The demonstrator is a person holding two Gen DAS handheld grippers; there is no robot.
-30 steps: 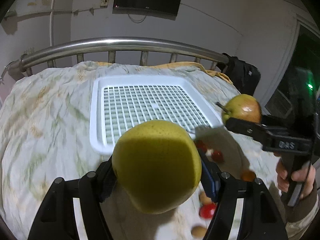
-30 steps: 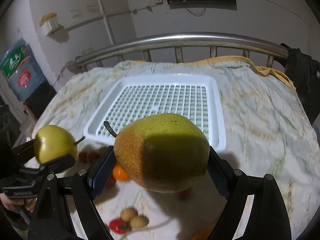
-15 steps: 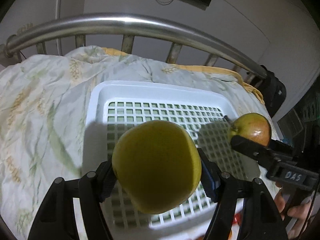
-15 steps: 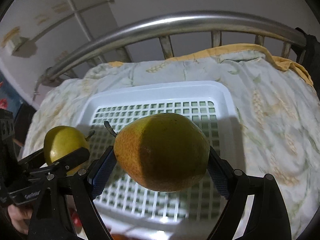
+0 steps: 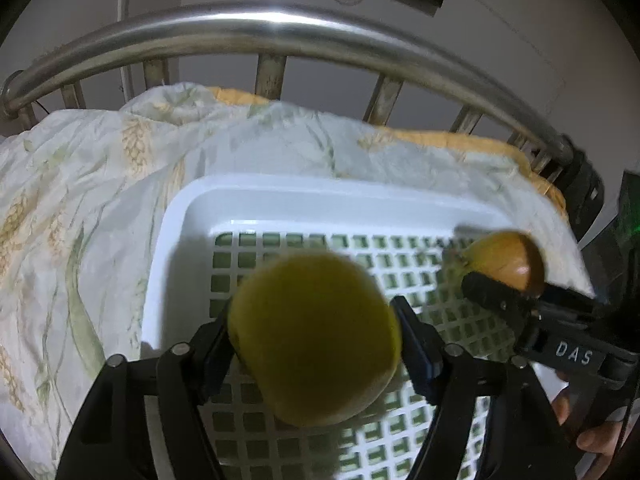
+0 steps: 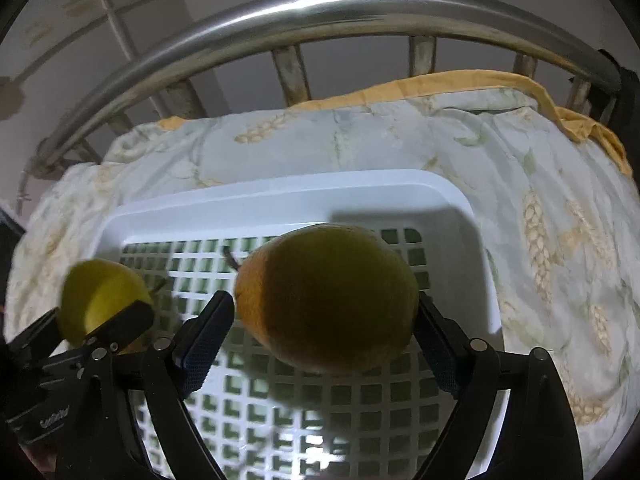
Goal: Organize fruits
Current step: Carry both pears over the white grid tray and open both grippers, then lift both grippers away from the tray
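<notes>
Left wrist view.
- My left gripper (image 5: 316, 344): closed on the yellow-green pear (image 5: 314, 338), which fills the span between both pads. The fruit hangs over the left-centre of the grid floor, above it and not resting on it as far as I can tell; it looks nearly round from here, and I cannot see its stem.
- White slotted tray (image 5: 320, 192): lies on the wheat-print quilt (image 5: 92, 168), directly below and ahead of my fingers. Its rim is already behind the pear, so I judge the drop to be straight down.
- My right gripper (image 5: 504, 280): enters from the right, clamped on the russet-blushed pear (image 5: 506, 258), over the tray's right edge.
- Steel bed rail (image 5: 280, 28): beyond the quilt, well apart.

Right wrist view.
- Right gripper (image 6: 326, 320): the russet-blushed pear (image 6: 326, 300) sits between the pads. The right pad touches it; a slim gap shows at the left pad, so the hold looks loose or just easing, and I cannot settle which. Long axis runs crosswise, stem pointing left and away.
- Tray (image 6: 280, 196): grid floor right beneath this pear, towards its right half.
- Left gripper (image 6: 100, 320): at lower left, holding the yellow-green pear (image 6: 100, 298) over the tray's left side. The two fruits are well apart, each arm over its own half; neither need cross.
</notes>
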